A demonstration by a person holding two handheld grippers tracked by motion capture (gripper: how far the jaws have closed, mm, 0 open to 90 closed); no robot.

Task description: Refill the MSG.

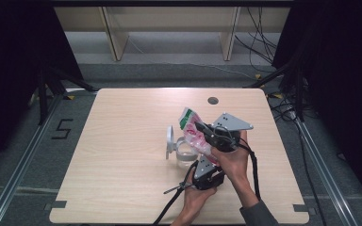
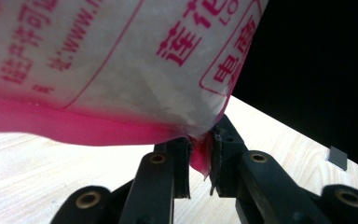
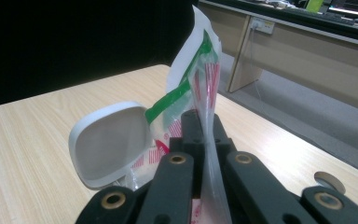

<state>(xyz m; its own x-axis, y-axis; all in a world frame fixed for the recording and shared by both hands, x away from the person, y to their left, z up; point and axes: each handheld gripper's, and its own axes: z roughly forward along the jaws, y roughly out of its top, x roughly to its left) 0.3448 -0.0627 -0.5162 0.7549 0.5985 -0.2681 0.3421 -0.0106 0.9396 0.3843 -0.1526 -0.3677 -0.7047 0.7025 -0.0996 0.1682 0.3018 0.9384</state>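
left tool (image 1: pixel 207 175) pinches the pouch's (image 1: pixel 194 133) pink bottom corner; right tool (image 1: pixel 219 136) clamps its side, holding it tilted above the open clear container (image 1: pixel 185 153) on the table (image 1: pixel 122 155). pouring seemingly underway; top looks sealed.

Bright light from above on the pale worktop (image 1: pixel 122 155), dark sides all around, close-up bag (image 2: pixel 121 70) blurry, soft shadows

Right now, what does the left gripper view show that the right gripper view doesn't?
Left gripper view alone: the plastic bag's red printed text and pink bottom edge, pinched between the left gripper. Right gripper view alone: the bag's green-striped top, the right gripper clamping its side, the white flip lid. Both: bag, wooden table.
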